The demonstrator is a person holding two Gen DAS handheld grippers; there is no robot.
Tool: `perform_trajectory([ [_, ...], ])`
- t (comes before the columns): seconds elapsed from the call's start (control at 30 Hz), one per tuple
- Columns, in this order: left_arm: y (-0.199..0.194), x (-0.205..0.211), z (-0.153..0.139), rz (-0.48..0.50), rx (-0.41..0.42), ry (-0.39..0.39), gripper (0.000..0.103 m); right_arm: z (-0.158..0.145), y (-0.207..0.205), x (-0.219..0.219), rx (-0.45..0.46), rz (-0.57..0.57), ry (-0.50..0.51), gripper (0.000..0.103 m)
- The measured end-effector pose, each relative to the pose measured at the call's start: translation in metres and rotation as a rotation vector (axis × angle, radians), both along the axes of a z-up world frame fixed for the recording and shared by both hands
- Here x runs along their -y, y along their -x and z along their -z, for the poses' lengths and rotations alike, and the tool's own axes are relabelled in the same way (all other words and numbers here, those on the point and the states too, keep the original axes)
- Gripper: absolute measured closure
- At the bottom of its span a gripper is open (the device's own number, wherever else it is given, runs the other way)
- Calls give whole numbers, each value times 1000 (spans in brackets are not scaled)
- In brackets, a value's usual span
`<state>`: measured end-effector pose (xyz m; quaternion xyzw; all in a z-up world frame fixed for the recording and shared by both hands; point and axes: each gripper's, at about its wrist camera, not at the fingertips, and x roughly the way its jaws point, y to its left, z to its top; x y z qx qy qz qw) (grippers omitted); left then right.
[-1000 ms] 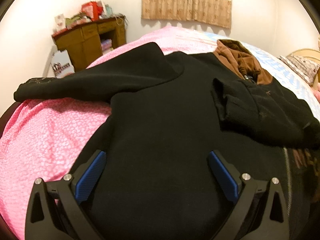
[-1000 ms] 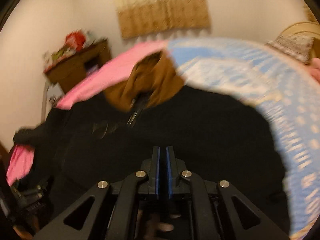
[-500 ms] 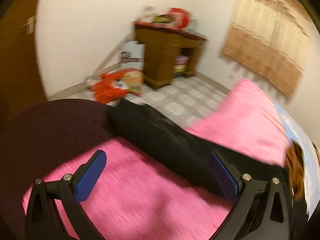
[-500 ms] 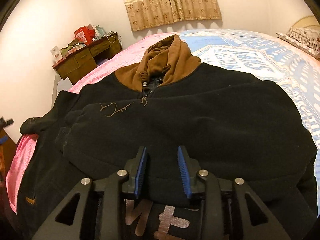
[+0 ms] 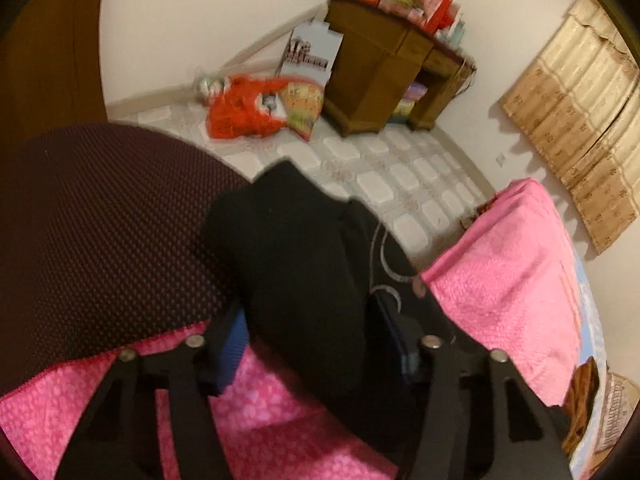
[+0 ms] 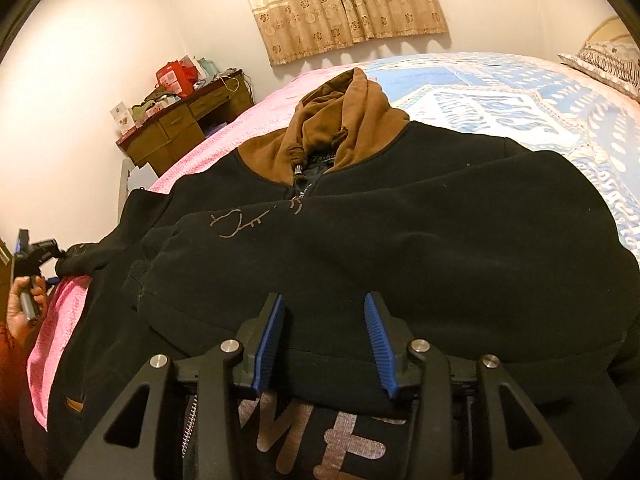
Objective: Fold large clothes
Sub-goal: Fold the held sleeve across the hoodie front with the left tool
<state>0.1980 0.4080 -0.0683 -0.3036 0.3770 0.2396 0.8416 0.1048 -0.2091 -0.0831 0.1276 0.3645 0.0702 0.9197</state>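
- Black hooded jacket (image 6: 400, 240) spread across a bed (image 6: 500, 92), brown hood (image 6: 344, 120) at the far end, zip front facing up
- One sleeve (image 6: 360, 264) already folded across the chest, lying crosswise just beyond the right hand-held gripper (image 6: 324, 340)
- Right hand-held gripper low at the near hem, blue pads apart, having just been opening; folded sleeve edge lying between the pads, not pinched as far as can be seen
- Other sleeve (image 5: 296, 264) stretched out to the left over the pink bedspread (image 5: 500, 280), cuff end reaching past the bed edge beside a dark mesh chair (image 5: 100, 220)
- Left hand-held gripper (image 5: 316, 340) set around that sleeve, jaws having just been closing; black cloth fills the gap and seems to touch both pads, so probably clamped on the sleeve, though blur leaves some doubt
- A hand (image 6: 24, 300) at the far left of the right-wrist view, holding the left gripper's handle
- Wooden desk (image 5: 384, 72) with clutter, red bag (image 5: 248, 108) on tiled floor, curtain (image 6: 344, 4) on the far wall
- Progress judged early to middle: first sleeve in; second sleeve yet to be carried across; body, hood and final halving likely all left to do
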Motion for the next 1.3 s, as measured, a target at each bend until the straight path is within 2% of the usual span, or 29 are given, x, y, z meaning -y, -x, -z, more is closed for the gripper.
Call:
perform_trajectory([
  [0.03, -1, 2, 1, 1, -5, -19, 50, 0, 0, 2, 1, -1, -11, 59],
  [0.07, -2, 3, 1, 2, -6, -37, 56, 1, 0, 3, 3, -1, -20, 59],
  [0.1, -2, 3, -2, 5, 2, -47, 67, 1, -1, 4, 4, -1, -30, 59],
  [0.17, 1, 2, -8, 3, 20, -55, 77, 1, -1, 6, 6, -2, -50, 59],
  [0.23, 3, 9, -21, 7, 48, -91, 81, 2, -1, 8, 9, -2, -66, 58],
  [0.33, 3, 34, -53, 46, 105, -234, 82, 2, -1, 9, 13, -2, -86, 58],
  [0.4, 5, 59, -79, 111, 175, -306, 82, 2, -1, 9, 14, -2, -89, 58],
  [0.53, 26, 142, -133, 294, 342, -455, 82, 2, -1, 10, 14, -1, -92, 58],
  [0.63, 51, 234, -157, 511, 453, -530, 82, 2, -1, 11, 16, -1, -99, 58],
  [0.73, 72, 307, -151, 684, 477, -512, 82, 2, -1, 12, 19, -1, -107, 58],
  [0.77, 80, 340, -140, 761, 467, -493, 82, 2, -1, 12, 20, -1, -110, 58],
  [0.83, 88, 387, -118, 857, 440, -503, 82, 3, -1, 13, 22, 0, -118, 58],
  [0.93, 103, 436, -80, 953, 357, -504, 82, 3, -1, 15, 25, 0, -130, 58],
  [1.03, 102, 456, -51, 987, 258, -501, 81, 4, -1, 16, 27, -1, -140, 58],
  [1.07, 105, 460, -43, 992, 228, -519, 75, 4, -1, 16, 28, -1, -144, 58],
  [1.13, 115, 459, -42, 1015, 231, -533, 67, 5, -2, 17, 29, -1, -153, 58],
  [1.2, 133, 457, -47, 1080, 253, -510, 31, 6, -2, 18, 31, -2, -164, 58],
  [1.23, 140, 456, -55, 1108, 268, -497, 23, 6, -2, 19, 31, 0, -170, 58],
  [1.27, 148, 450, -60, 1111, 280, -492, 6, 6, -2, 20, 32, -1, -181, 58],
  [1.3, 155, 441, -64, 1090, 293, -488, 0, 6, -2, 21, 32, -1, -186, 58],
])
